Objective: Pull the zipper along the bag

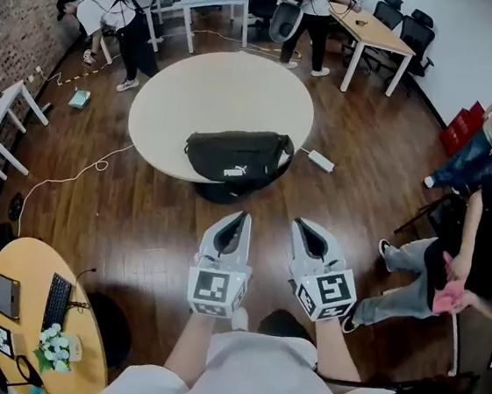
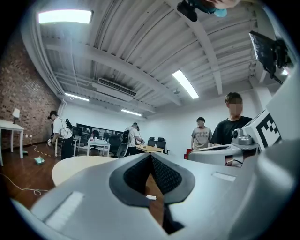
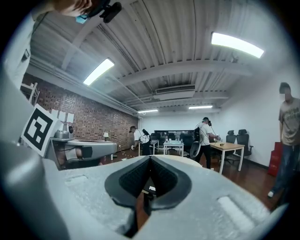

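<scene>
A black waist bag [image 1: 236, 154] with a white logo lies on the near edge of a round beige table [image 1: 222, 101]. My left gripper [image 1: 236, 221] and right gripper [image 1: 307, 229] hover side by side over the wooden floor, well short of the bag, and touch nothing. Both are shut with empty jaws. In the left gripper view the left gripper [image 2: 151, 159] shows its dark pads meeting at the tips, with the table top [image 2: 75, 166] beyond. The right gripper [image 3: 150, 161] looks the same in its own view, and a sliver of the bag [image 3: 148, 186] shows through the gap behind the tips.
A white power strip [image 1: 321, 160] lies on the floor right of the table. A seated person [image 1: 450, 268] is close on the right. A yellow round desk [image 1: 29, 317] with a keyboard stands at lower left. Several people and desks fill the far end of the room.
</scene>
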Demonstrator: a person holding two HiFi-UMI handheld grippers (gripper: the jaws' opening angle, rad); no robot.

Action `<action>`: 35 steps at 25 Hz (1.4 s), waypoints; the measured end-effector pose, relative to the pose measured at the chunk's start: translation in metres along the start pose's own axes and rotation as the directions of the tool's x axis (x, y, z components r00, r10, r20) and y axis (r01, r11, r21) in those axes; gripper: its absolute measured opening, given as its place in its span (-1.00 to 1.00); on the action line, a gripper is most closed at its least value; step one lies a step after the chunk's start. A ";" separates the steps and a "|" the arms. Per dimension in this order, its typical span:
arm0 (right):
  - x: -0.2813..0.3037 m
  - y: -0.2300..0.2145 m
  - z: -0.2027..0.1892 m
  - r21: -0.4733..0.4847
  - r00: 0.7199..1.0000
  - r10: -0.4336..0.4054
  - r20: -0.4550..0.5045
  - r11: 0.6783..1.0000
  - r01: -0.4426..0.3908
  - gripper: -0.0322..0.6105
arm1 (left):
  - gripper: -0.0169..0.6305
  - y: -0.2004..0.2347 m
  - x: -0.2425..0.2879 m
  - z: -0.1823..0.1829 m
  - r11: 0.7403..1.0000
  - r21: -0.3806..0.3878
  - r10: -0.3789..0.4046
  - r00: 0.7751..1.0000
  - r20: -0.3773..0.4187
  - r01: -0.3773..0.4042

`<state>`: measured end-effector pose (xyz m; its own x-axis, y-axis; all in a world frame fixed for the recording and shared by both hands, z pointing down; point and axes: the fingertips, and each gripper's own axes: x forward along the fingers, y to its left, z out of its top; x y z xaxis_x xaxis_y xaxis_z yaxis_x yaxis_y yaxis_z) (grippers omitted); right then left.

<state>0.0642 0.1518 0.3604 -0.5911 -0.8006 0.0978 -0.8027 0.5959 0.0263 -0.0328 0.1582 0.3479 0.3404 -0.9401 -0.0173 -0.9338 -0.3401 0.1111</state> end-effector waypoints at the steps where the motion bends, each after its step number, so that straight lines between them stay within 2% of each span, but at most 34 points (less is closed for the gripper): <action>1: 0.010 -0.007 -0.002 0.003 1.000 -0.001 -0.007 1.000 0.001 -0.93 | -0.90 0.002 0.010 -0.004 1.000 -0.001 -0.004 1.000 -0.010 0.004; 7: 0.084 -0.064 -0.008 0.030 1.000 -0.004 0.000 1.000 0.004 -0.93 | -0.90 0.028 0.083 -0.017 1.000 0.005 0.001 0.999 -0.035 -0.001; 12: 0.175 -0.142 -0.014 0.050 1.000 0.021 -0.014 0.999 -0.020 -0.93 | -0.90 0.058 0.184 -0.026 0.999 0.037 0.024 0.997 -0.067 -0.021; 17: 0.243 -0.218 -0.025 0.055 0.996 0.055 -0.064 0.997 -0.052 -0.93 | -0.90 0.073 0.282 -0.034 0.999 0.046 0.034 0.994 -0.102 -0.029; 22: 0.295 -0.266 -0.064 0.078 0.975 0.132 -0.176 0.990 -0.120 -0.93 | -0.90 0.075 0.349 -0.070 0.999 0.022 0.040 0.980 -0.193 -0.036; 26: 0.339 -0.284 -0.115 0.023 0.920 0.204 -0.336 0.978 -0.208 -0.93 | -0.90 0.079 0.374 -0.112 0.997 -0.053 0.040 0.955 -0.293 -0.058; 28: 0.363 -0.288 -0.152 -0.018 0.868 0.241 -0.434 0.961 -0.276 -0.93 | -0.90 0.084 0.382 -0.135 0.994 -0.085 0.041 0.939 -0.342 -0.074; 31: 0.393 -0.290 -0.206 -0.027 0.777 0.289 -0.559 0.930 -0.366 -0.93 | -0.90 0.090 0.390 -0.169 0.990 -0.111 0.038 0.909 -0.416 -0.093; 35: 0.432 -0.286 -0.256 -0.013 0.670 0.335 -0.663 0.889 -0.458 -0.93 | -0.90 0.094 0.399 -0.213 0.989 -0.112 0.029 0.859 -0.511 -0.100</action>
<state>0.0592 -0.3483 0.6496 -0.6121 -0.2948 0.7338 -0.4421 0.8969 -0.0084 0.0385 -0.2441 0.5629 0.3219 -0.8061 0.4966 -0.9449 -0.2402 0.2226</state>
